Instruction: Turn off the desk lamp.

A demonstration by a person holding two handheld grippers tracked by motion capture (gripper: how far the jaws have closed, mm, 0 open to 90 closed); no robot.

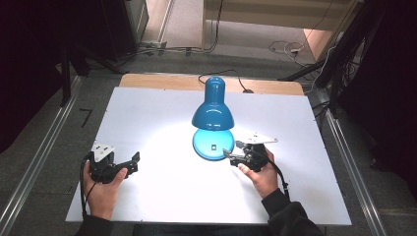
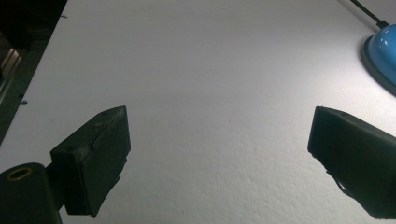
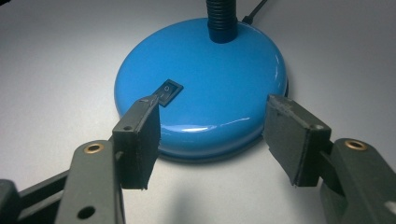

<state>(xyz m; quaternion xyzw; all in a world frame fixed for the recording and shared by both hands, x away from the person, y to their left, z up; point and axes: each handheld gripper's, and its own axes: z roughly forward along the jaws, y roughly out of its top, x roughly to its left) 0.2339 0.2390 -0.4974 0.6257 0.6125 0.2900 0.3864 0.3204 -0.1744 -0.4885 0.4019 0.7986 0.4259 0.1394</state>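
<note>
Right gripper view alone shows the lamp base's [image 3: 205,88] rocker switch [image 3: 168,90] — high view blurs it.

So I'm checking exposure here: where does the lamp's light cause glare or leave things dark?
High view: lamp throws a bright pool on the table, surroundings nearly black. Right gripper view: glossy streak on the lamp base. Left gripper view: table brightest toward the lamp, jaws in shadow.

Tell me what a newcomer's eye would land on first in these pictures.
First the blue desk lamp, lit and throwing a bright pool onto the white table near its far middle. Next the right hand-held gripper, jaws open at the lamp's round base, one tip at the black rocker switch. The left hand-held gripper sits open at the near left.
</note>
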